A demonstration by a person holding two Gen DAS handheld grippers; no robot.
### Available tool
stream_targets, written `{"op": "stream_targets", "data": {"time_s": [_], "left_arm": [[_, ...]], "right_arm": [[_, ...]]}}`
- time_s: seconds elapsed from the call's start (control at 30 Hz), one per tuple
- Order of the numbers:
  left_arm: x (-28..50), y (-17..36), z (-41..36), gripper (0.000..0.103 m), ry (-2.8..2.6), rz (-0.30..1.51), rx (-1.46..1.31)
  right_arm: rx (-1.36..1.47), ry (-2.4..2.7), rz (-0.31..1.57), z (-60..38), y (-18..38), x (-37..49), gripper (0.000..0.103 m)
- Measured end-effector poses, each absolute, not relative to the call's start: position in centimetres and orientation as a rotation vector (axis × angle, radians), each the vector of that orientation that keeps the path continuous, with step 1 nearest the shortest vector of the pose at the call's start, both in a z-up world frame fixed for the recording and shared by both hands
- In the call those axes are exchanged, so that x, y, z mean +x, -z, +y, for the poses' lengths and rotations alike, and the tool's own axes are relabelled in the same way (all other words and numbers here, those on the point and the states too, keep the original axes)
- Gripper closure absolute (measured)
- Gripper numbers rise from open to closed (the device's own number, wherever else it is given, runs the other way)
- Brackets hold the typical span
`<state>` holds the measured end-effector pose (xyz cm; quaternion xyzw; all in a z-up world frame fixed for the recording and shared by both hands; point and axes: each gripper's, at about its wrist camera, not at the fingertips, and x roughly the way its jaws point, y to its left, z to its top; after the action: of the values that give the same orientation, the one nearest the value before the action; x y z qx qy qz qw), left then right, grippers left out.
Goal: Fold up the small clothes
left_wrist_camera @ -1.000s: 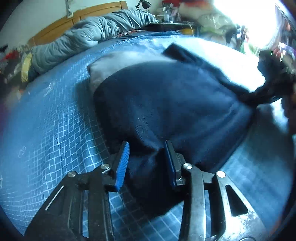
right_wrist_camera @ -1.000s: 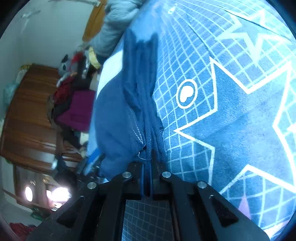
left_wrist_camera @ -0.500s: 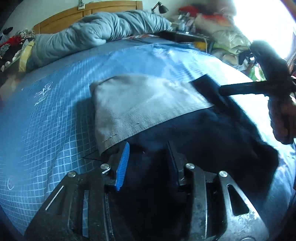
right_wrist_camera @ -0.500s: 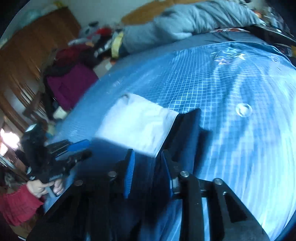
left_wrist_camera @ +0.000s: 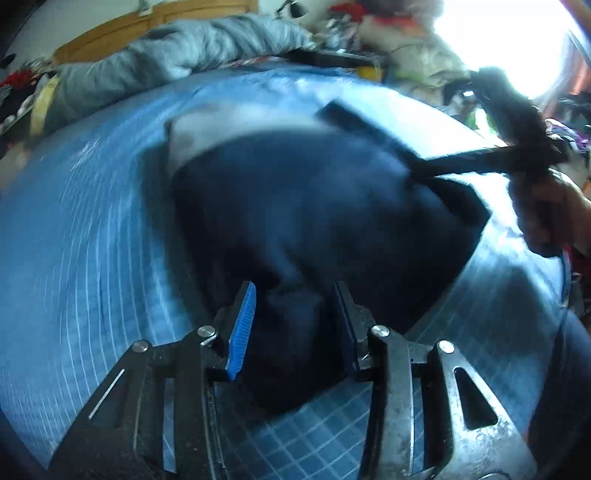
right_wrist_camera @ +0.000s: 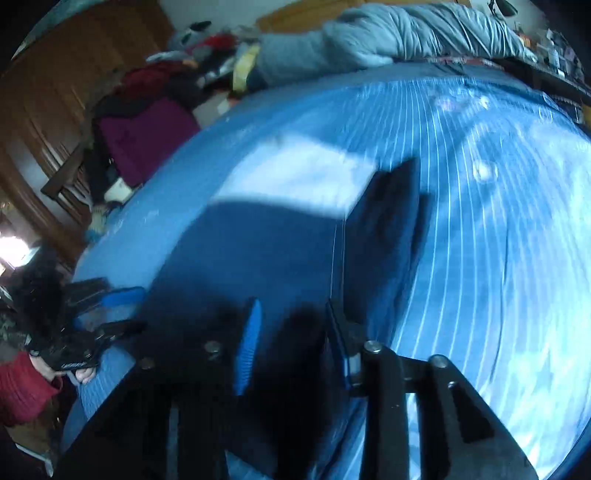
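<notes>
A dark navy garment [left_wrist_camera: 314, 206] lies on the blue checked bedsheet [left_wrist_camera: 92, 258], with a pale grey part [left_wrist_camera: 192, 129] at its far left. It also shows in the right wrist view [right_wrist_camera: 266, 251] with its pale part [right_wrist_camera: 295, 177]. My left gripper [left_wrist_camera: 291, 317] is open, its fingers on either side of the garment's near fold. My right gripper [right_wrist_camera: 291, 332] is open over the garment's near edge; it also shows at the right of the left wrist view [left_wrist_camera: 421, 170]. Both views are blurred by motion.
A grey duvet [left_wrist_camera: 177, 55] lies along the wooden headboard [left_wrist_camera: 155, 18]. Piled clothes [right_wrist_camera: 140, 122] and a wooden wardrobe [right_wrist_camera: 55, 92] stand beside the bed. A bright window [left_wrist_camera: 498, 37] and clutter are at the far right.
My right gripper has let go of the garment's corner and opened. The garment has come down flat on the bed. My left gripper stays open around the near fold.
</notes>
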<state>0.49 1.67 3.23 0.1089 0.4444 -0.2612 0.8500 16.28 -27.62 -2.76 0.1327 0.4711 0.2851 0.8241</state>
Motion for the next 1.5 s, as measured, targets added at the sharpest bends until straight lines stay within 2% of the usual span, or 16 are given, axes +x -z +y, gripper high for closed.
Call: {"op": "stream_targets", "data": {"time_s": [0.1, 0.17, 0.2, 0.23, 0.27, 0.3, 0.33, 0.37, 0.43, 0.53, 0.6, 0.73, 1.13, 1.5], "left_arm": [[0.0, -4.6, 2.7, 0.056, 0.483, 0.960, 0.169], [-1.0, -6.7, 3.0, 0.054, 0.432, 0.927, 0.143], [-1.7, -7.4, 3.1, 0.052, 0.406, 0.919, 0.132], [-2.3, -8.0, 3.3, 0.045, 0.384, 0.911, 0.122], [-2.9, -8.2, 3.4, 0.037, 0.366, 0.902, 0.112], [-3.6, -8.1, 3.4, 0.034, 0.342, 0.901, 0.105], [-4.7, -7.8, 3.5, 0.030, 0.311, 0.914, 0.097], [-4.0, -6.6, 3.5, 0.030, 0.285, 0.933, 0.094], [-4.6, -5.3, 3.4, 0.030, 0.234, 0.972, 0.080], [-5.3, -3.3, 3.1, 0.027, 0.185, 1.022, 0.073], [-4.9, -1.6, 2.8, 0.022, 0.165, 1.081, 0.075], [-4.7, -1.2, 2.2, 0.000, 0.142, 1.072, 0.094], [-2.7, -0.7, 1.8, 0.000, 0.081, 1.091, 0.054], [-1.6, -0.4, 2.0, 0.000, 0.078, 1.081, 0.035]], "right_arm": [[0.357, -0.560, 1.010, -28.6, 5.1, 14.1, 0.069], [0.319, -0.497, 1.023, -28.8, 3.2, 13.1, 0.057], [0.313, -0.492, 0.986, -28.9, 1.6, 12.1, 0.057], [0.315, -0.485, 0.947, -29.0, 0.2, 10.8, 0.052], [0.309, -0.472, 0.915, -29.2, -1.1, 9.5, 0.039], [0.285, -0.445, 0.892, -29.1, -2.1, 8.1, 0.030], [0.255, -0.409, 0.873, -29.0, -2.9, 6.5, 0.012], [0.220, -0.363, 0.859, -28.8, -3.4, 4.9, 0.001], [0.149, -0.276, 0.867, -28.2, -3.4, 1.7, 0.000], [0.075, -0.211, 0.988, -27.1, -0.7, -1.5, 0.000], [0.096, -0.199, 1.046, -27.2, 1.0, -2.7, 0.000], [0.153, -0.127, 1.159, -27.7, 4.5, -3.9, 0.000], [0.133, -0.044, 1.012, -25.3, 4.8, -7.7, 0.000], [0.153, -0.045, 0.998, -25.0, 4.7, -8.8, 0.000]]}}
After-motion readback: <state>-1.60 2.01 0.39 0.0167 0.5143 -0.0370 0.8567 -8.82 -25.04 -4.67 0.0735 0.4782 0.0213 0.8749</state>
